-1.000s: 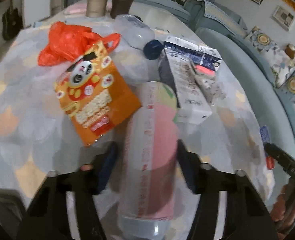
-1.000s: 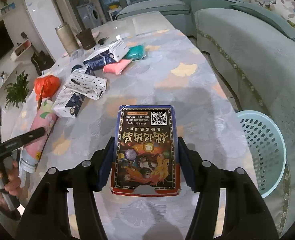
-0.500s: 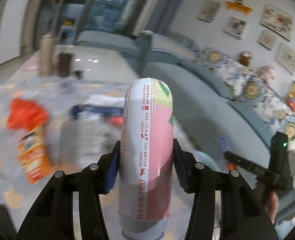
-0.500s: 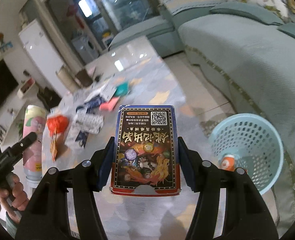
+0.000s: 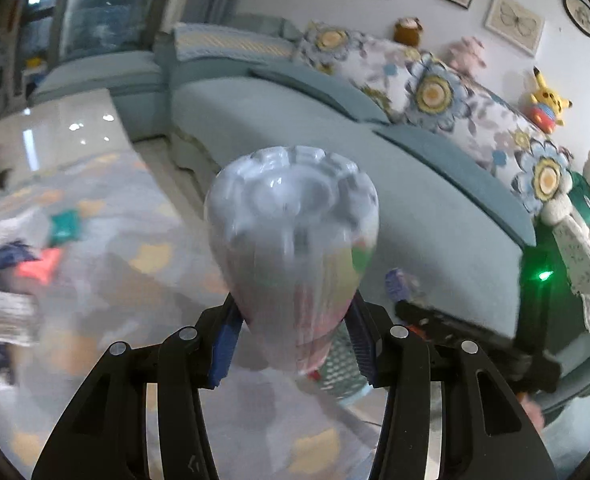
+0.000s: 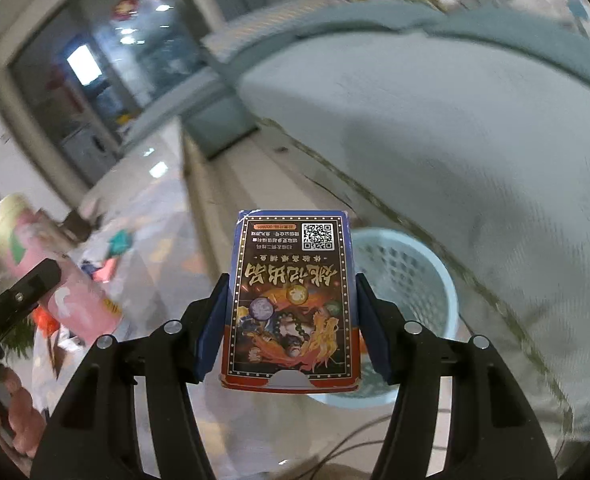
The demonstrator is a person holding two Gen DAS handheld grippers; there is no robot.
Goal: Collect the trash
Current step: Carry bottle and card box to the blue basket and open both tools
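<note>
My left gripper [image 5: 291, 336] is shut on a pink-labelled plastic bottle [image 5: 291, 232], which is tipped so that its clear base faces the camera. The right wrist view shows the same bottle [image 6: 51, 272] at the far left, held up in the air. My right gripper [image 6: 291, 320] is shut on a dark printed card box [image 6: 293, 304] with a QR code. It holds the box above a light blue mesh basket [image 6: 415, 280] standing on the floor. Part of that basket [image 5: 343, 368] shows under the bottle. The right gripper [image 5: 455, 328] is blurred at the right of the left wrist view.
The patterned table [image 5: 107, 288] holds more litter: a green packet [image 5: 65, 226], a pink packet [image 5: 39, 264] and crumpled white wrappers [image 5: 3, 316]. A blue-grey sofa [image 5: 375, 168] with flowered cushions runs behind the basket. A person's hand [image 6: 11, 412] is at lower left.
Both grippers have swung away from the table towards the sofa and the basket, carrying bottle and box. The bottle has tipped, so its base now faces the camera. The basket now lies under the box.
</note>
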